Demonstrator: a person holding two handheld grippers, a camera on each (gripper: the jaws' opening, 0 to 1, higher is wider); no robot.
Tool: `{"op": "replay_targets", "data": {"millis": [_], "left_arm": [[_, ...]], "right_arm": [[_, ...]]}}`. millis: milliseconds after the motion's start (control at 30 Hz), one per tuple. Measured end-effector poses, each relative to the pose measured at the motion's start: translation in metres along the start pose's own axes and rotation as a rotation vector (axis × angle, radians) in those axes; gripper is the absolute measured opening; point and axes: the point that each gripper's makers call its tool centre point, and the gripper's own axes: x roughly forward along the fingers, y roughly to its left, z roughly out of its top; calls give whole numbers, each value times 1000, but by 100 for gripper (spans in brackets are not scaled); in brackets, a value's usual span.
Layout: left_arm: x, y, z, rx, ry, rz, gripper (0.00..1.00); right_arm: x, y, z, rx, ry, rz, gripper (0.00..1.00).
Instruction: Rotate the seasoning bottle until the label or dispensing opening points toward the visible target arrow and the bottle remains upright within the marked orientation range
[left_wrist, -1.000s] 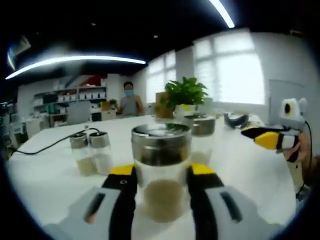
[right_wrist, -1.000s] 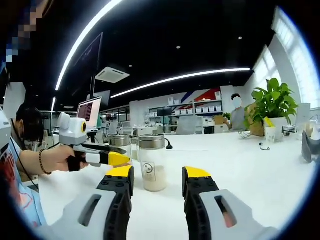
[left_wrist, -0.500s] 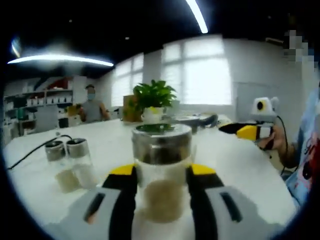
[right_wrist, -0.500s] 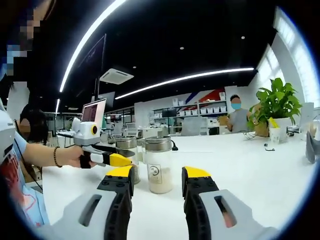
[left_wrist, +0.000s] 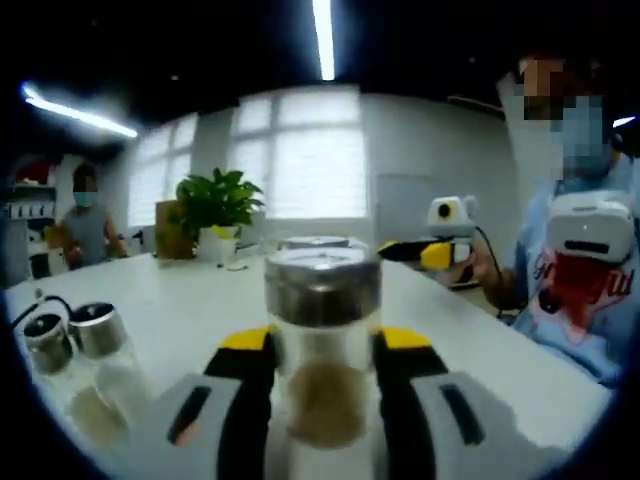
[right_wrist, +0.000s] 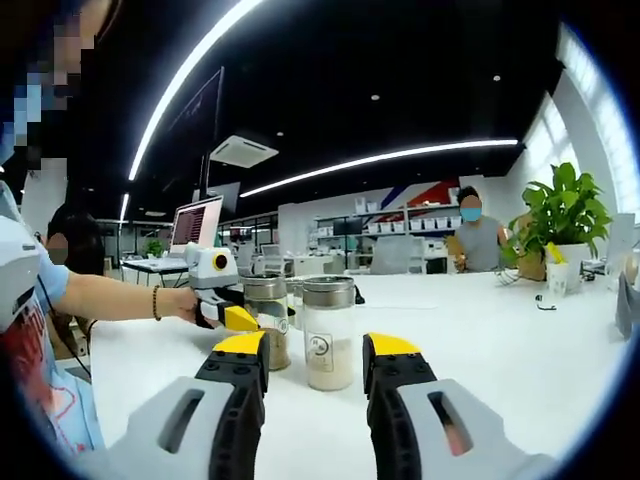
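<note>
Between the left jaws: the seasoning bottle (left_wrist: 322, 350) stands on the white table (left_wrist: 200, 300), glass body flanked by both yellow-tipped fingers, steel cap rising above the tips.
Left gripper (left_wrist: 322, 345): closed around the bottle's body, both pads apparently touching the glass.
Right gripper (right_wrist: 315, 350): jaws parted, nothing held; in the right gripper view a labelled jar (right_wrist: 329, 335) stands ahead of its gap, clear of both tips.
Long axis: upright, in line with the left jaws' rise, so a turn would run about the bottle's own vertical.
Nearer hand: the left, already on the bottle; the right hangs well apart beyond the left jaws.
Label and arrow: neither can be made out, so remaining rotation cannot be judged.
Beside the left jaw: two spare jars (left_wrist: 75, 370), apart from the bottle.
</note>
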Motion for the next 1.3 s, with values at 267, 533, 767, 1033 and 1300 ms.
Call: {"op": "replay_targets", "data": {"millis": [267,533,767,1033,1300], "left_arm": [[3,0,0,5,22,-91,42],[7,-1,0,5,26,-119,42],[3,9,-6,-23,74,10,64],[-22,16,-6,-69,65,343,76],[-23,8,-17,-152,88,595,77]], "right_arm": [[0,5,-3,21,19,48,37],[-1,9,-3,20,19,69,37],[-4,6,-4,22,22,59,37],[-5,5,-5,27,22,54,37],[-6,7,-5,15,24,68,37]]}}
